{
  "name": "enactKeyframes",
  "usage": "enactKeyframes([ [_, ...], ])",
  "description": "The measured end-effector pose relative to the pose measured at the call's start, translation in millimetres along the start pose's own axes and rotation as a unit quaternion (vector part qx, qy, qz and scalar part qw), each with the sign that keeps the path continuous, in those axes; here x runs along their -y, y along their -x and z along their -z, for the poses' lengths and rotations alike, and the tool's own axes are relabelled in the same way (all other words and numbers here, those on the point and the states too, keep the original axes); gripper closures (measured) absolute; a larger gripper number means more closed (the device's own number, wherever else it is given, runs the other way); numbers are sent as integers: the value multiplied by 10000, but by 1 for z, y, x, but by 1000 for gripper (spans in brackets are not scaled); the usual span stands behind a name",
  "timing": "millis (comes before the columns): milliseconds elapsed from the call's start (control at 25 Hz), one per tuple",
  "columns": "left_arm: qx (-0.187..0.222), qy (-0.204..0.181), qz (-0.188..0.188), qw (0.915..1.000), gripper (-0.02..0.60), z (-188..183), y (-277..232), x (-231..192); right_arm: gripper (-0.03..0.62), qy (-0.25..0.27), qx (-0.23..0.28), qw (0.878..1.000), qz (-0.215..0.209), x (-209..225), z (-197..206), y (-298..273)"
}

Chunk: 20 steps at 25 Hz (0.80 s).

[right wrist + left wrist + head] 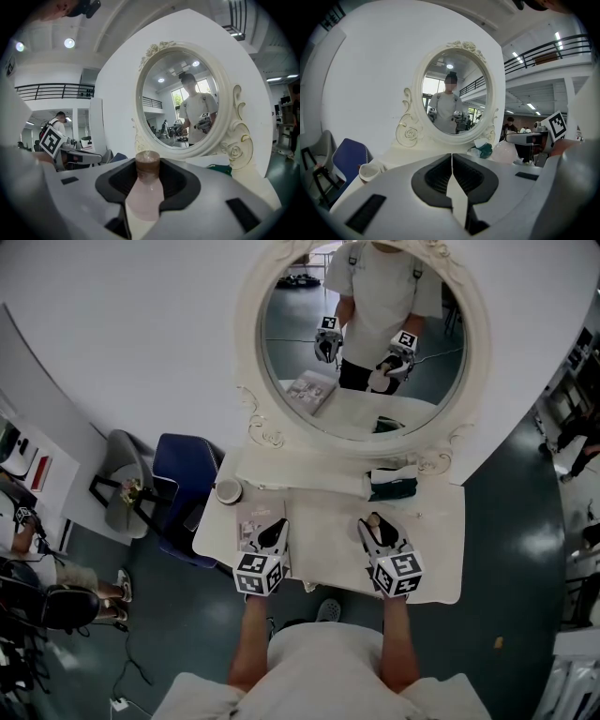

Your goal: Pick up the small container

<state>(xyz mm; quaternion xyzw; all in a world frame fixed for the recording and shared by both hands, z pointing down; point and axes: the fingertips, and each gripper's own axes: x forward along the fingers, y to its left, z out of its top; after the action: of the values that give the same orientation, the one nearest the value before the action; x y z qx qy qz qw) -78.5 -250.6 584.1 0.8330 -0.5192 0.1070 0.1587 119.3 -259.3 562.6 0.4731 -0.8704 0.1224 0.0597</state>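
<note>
The small container [146, 190] is a pale pink bottle with a brown cap [147, 163]. It stands upright between the jaws of my right gripper [147, 185], which is shut on its body. In the head view the right gripper [376, 525] hovers over the white vanity table [431, 545] right of centre, and the bottle's dark cap [375, 518] shows at its tip. My left gripper [274, 533] hangs over the table's left part. Its jaws [452, 180] meet with nothing between them.
A large oval mirror [361, 334] in a carved white frame stands at the back of the table. A white cup [228, 490] sits at the back left, a dark green bundle [394, 486] at the back right, a booklet [249, 521] under the left gripper. A blue chair [183, 470] stands left of the table.
</note>
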Motion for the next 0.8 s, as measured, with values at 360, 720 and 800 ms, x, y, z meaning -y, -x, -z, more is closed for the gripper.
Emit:
enactKeyframes([
  [360, -8, -6, -15, 10000, 552, 2, 3, -1, 445, -45, 231, 9997, 52, 0, -7, 1],
  [720, 7, 21, -89, 10000, 552, 2, 8, -8, 445, -42, 123, 9999, -34, -7, -2, -4],
  [800, 10, 35, -97, 9999, 552, 2, 9, -9, 445, -70, 142, 9999, -40, -7, -2, -4],
])
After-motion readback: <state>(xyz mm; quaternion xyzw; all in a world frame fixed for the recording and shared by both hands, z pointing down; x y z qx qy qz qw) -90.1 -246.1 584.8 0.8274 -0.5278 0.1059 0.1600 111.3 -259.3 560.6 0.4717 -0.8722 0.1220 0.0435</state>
